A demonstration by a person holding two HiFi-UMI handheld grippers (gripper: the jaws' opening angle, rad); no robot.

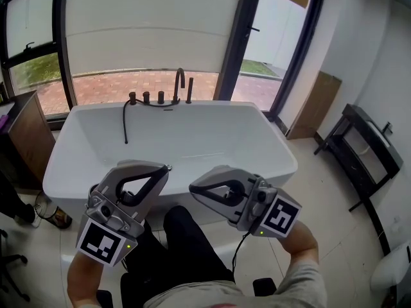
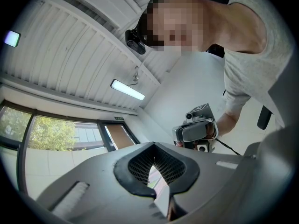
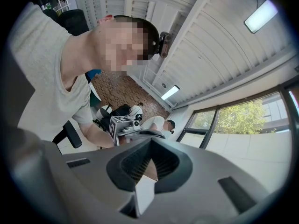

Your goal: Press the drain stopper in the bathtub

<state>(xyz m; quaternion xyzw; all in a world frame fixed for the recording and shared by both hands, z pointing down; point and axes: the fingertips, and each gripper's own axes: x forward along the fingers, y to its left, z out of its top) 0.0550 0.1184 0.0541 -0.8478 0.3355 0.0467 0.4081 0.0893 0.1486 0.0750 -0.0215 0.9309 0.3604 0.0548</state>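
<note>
A white freestanding bathtub (image 1: 276,147) fills the middle of the head view, with a dark faucet (image 1: 179,83) and a hand-shower hose (image 1: 125,124) at its far rim. No drain stopper shows; the tub floor is partly hidden behind my grippers. My left gripper (image 1: 166,168) is held in front of the tub's near rim, jaws together, holding nothing. Beside it, my right gripper (image 1: 192,187) is also shut and empty, tip toward the left one. Both gripper views tilt up at the ceiling and the person: left gripper (image 2: 156,171), right gripper (image 3: 148,164).
A dark wooden cabinet (image 1: 29,140) stands left of the tub, with shoes (image 1: 54,218) on the floor by it. A black rack (image 1: 363,153) lines the right wall. Tall windows run behind the tub. Other people (image 3: 161,123) appear far off in the right gripper view.
</note>
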